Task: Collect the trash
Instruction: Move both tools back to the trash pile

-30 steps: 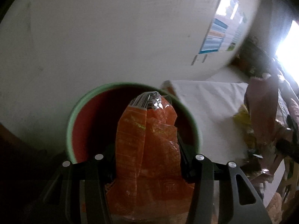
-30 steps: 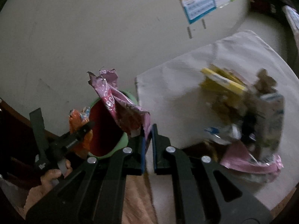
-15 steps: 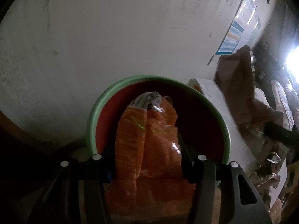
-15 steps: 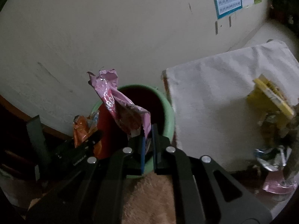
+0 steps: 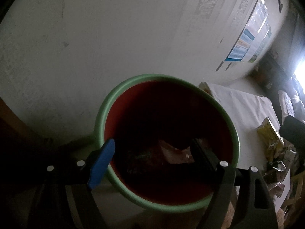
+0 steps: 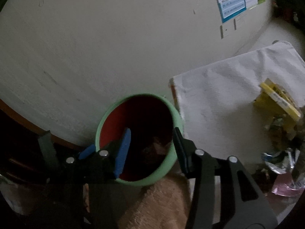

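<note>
The trash bin (image 5: 99,118) has a green rim and a red inside and stands against the wall. My left gripper (image 5: 152,152) hangs over its near edge; its jaws are opening and nothing is between them. A pale pinkish wrapper (image 5: 175,152) and a darker wrapper (image 5: 144,158) lie at the bottom. In the right wrist view, my right gripper (image 6: 151,148) is over the same bin (image 6: 171,112). Its jaws are opening too, with nothing held, and crumpled wrappers (image 6: 154,147) show deep inside. A blue pad of the left gripper (image 6: 86,151) pokes in at the bin's left.
A table with a white cloth (image 6: 219,99) stands right of the bin. On it are a yellow packet (image 6: 276,97), a heap of wrappers (image 6: 282,158) and a pink wrapper (image 6: 286,185). A tan cloth (image 6: 162,206) lies in front of the bin. The wall is close behind.
The left gripper let go of the orange wrapper and the right let go of the pink one. Both jaws spread, and the right gripper moved left over the bin.
</note>
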Tool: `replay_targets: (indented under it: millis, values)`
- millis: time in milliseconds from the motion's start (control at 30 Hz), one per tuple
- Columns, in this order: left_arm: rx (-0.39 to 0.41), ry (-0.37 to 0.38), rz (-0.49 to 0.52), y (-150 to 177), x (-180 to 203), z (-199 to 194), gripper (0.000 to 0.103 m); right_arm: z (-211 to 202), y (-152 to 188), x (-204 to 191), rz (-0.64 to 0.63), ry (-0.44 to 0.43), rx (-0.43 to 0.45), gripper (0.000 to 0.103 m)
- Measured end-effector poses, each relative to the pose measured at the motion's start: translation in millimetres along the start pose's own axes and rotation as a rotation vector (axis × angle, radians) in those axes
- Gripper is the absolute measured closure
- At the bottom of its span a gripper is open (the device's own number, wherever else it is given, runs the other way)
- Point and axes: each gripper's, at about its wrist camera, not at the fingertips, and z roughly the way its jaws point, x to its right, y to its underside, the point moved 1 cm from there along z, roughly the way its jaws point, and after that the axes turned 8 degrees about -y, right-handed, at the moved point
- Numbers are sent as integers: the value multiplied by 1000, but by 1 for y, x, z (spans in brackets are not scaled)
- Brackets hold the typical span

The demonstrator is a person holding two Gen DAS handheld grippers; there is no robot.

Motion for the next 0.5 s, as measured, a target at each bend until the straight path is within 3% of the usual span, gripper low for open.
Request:
replay_targets:
  millis: [367,500]
  values:
    - [48,12,103,-6,44,-24,25,-52,16,40,14,100,58,58]
    - [60,35,148,-4,73,-32,25,-79,26,60,25,154,108,52]
